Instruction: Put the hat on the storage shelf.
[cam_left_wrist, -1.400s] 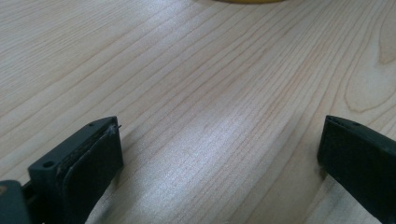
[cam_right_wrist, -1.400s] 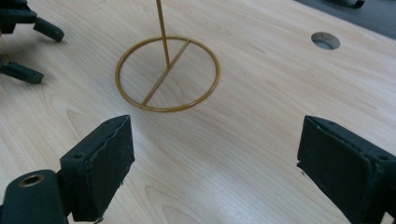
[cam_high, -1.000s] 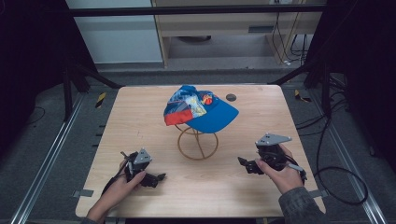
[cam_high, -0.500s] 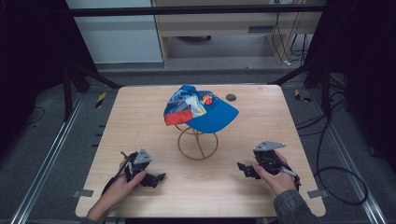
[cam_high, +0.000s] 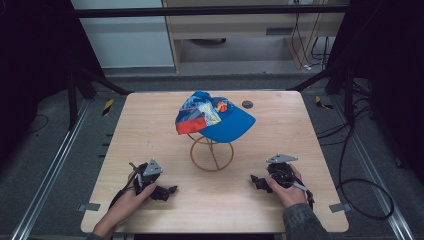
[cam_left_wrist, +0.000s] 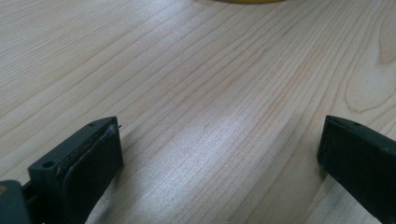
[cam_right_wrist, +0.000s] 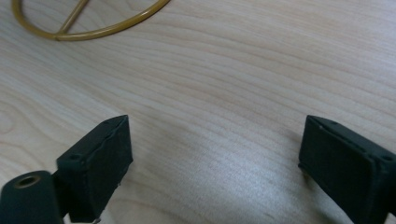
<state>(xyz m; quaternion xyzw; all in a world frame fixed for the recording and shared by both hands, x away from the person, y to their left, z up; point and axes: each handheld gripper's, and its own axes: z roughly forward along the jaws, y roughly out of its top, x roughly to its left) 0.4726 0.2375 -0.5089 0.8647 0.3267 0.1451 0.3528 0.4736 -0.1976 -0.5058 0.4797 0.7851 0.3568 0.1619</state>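
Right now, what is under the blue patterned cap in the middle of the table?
A gold wire stand holds the blue patterned cap above the wooden table; its ring base rests on the wood. The stand's top is hidden inside the cap.

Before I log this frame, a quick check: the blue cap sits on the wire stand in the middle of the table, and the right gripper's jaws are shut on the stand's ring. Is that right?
Not quite. The blue cap does sit on the wire stand in the middle of the table, but the right gripper holds nothing: in the right gripper view its jaws stand wide open over bare wood, with the stand's ring well ahead of them.
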